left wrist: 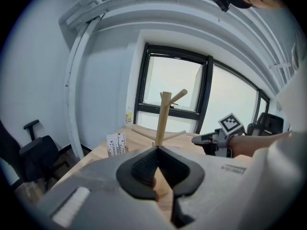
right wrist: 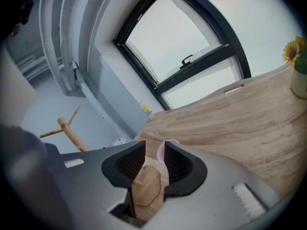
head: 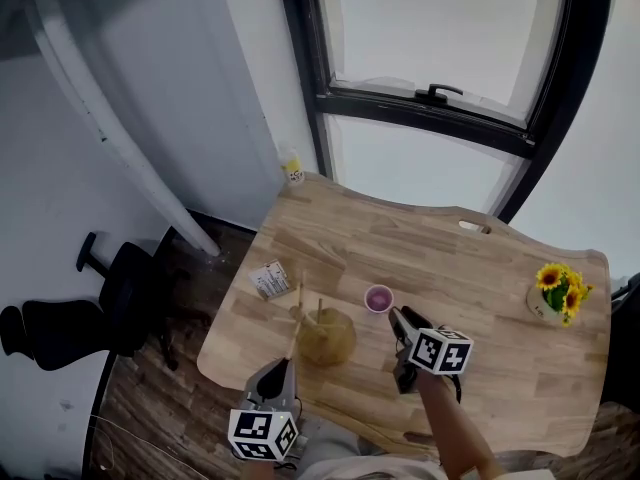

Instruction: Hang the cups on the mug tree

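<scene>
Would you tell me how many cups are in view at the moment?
1. A small purple cup stands upright on the table, just right of the mug tree. None hangs on the tree; another could be hidden behind its base.

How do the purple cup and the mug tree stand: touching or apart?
Apart. The head view shows bare table between the purple cup and the base of the mug tree.

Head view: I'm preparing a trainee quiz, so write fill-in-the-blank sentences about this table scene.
The mug tree carries ___ cups.
Exactly ___ cup stands on the table.
The sunflowers sit near the table's ___ edge in the head view.
The jaws of the right hand-held gripper are ___.
Missing: no; one; right; open.
</scene>
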Action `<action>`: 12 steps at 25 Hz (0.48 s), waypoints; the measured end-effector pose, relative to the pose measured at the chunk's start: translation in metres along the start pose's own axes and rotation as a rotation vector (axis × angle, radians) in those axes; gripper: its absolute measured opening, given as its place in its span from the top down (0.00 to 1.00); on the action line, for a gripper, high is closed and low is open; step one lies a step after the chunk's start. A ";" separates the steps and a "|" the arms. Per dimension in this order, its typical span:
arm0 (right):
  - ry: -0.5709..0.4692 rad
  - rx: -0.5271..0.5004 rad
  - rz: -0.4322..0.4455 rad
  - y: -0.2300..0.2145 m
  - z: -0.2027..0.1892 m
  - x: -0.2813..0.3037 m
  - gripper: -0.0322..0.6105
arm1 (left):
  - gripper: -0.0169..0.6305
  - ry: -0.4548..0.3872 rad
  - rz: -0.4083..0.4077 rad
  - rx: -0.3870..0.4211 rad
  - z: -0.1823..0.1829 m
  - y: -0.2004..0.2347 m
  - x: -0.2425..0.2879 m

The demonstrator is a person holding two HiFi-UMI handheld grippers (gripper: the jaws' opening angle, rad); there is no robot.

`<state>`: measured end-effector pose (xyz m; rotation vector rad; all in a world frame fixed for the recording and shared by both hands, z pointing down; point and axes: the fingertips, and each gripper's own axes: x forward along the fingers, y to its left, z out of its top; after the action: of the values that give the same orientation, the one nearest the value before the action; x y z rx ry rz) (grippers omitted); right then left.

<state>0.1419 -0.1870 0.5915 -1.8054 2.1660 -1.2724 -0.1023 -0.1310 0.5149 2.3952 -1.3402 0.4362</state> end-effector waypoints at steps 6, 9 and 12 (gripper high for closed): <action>0.029 0.110 -0.023 -0.018 -0.009 0.023 0.77 | 0.97 0.015 -0.021 -0.007 -0.005 0.004 0.011; 0.048 0.143 -0.043 -0.028 -0.016 0.033 0.77 | 0.97 0.018 -0.033 -0.009 -0.006 0.006 0.015; 0.060 0.210 -0.054 -0.037 -0.021 0.043 0.76 | 0.97 0.021 -0.041 -0.009 -0.006 0.008 0.019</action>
<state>0.1474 -0.2105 0.6468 -1.7753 1.9381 -1.5203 -0.1003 -0.1465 0.5299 2.4001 -1.2785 0.4419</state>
